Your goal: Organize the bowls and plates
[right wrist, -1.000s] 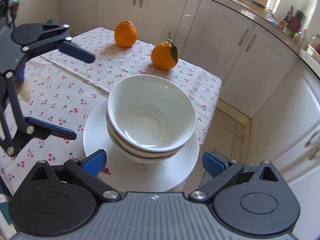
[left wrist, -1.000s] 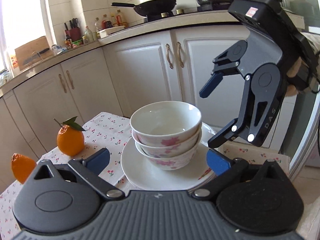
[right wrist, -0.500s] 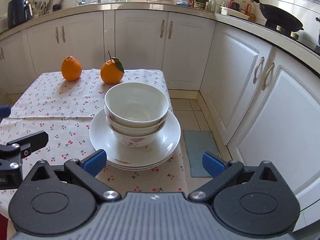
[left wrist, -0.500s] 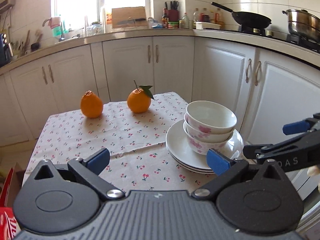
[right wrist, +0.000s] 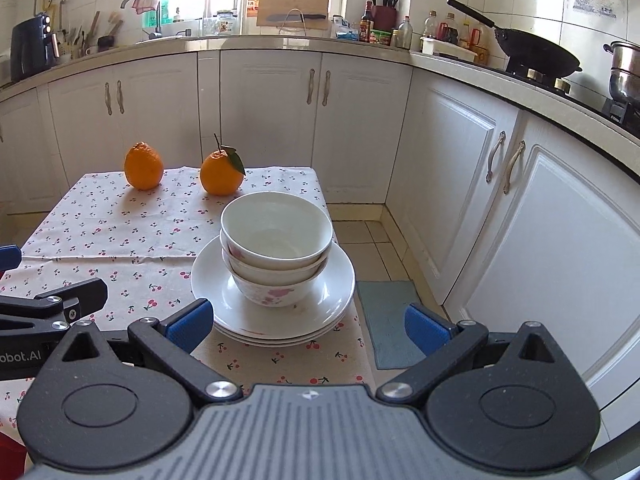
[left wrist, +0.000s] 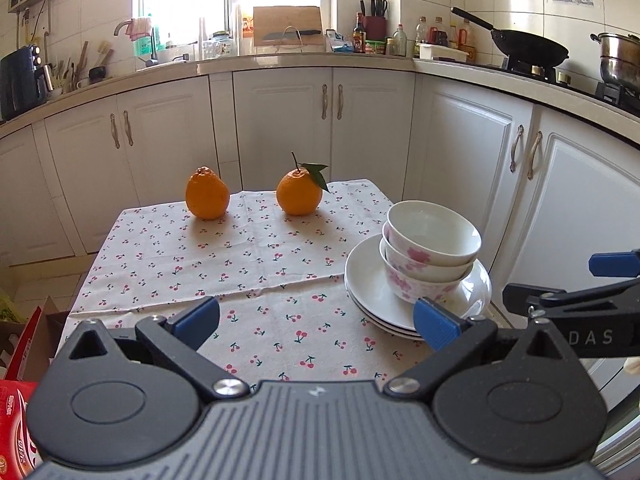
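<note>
White-cabinet kitchen, small table under a cherry-print cloth (right wrist: 120, 240). Your nested white floral ceramic bowls (right wrist: 276, 256) sit on the stacked white round plates (right wrist: 328, 300), centre of the right view and right of centre in the left view, near the table's edge. Two oranges (left wrist: 207, 198) further back. Left gripper (left wrist: 316, 322) and right gripper (right wrist: 306, 326): both spread wide, holding nothing. Stacking looks done; nothing loose left that I can see.

We hold our left gripper (left wrist: 316, 322) with jaws spread wide and empty, low in the frame; our right gripper (right wrist: 307, 322) is likewise wide apart, gripping nothing.
</note>
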Available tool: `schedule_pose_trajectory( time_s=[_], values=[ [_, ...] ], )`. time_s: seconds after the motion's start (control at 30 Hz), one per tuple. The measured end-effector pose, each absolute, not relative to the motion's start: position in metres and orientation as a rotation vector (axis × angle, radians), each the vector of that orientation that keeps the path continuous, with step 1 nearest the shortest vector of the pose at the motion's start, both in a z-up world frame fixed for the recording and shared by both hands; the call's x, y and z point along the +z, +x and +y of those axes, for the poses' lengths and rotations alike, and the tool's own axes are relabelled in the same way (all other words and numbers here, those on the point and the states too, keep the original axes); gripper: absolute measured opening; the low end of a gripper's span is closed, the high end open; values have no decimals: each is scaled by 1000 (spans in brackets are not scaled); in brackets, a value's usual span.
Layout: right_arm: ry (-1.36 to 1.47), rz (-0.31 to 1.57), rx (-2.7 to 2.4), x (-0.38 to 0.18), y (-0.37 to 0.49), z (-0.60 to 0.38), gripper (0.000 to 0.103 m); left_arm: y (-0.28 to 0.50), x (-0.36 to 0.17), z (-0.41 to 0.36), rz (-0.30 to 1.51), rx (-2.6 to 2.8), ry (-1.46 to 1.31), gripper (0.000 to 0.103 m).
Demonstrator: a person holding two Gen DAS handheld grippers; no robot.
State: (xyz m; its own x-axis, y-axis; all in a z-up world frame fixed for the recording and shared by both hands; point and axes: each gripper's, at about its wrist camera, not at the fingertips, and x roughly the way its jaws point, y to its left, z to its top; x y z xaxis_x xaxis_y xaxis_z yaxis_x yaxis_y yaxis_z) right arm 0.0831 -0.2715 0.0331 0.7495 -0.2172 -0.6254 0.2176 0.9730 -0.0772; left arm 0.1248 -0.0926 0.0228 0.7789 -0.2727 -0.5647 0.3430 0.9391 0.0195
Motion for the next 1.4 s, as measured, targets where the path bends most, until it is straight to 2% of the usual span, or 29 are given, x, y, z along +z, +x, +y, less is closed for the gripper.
schedule_pose_trajectory(
  time_s=[1.4],
  values=[
    [-16, 669, -256, 35, 81, -272, 103, 124, 24, -94, 600, -317, 112, 102]
  ],
)
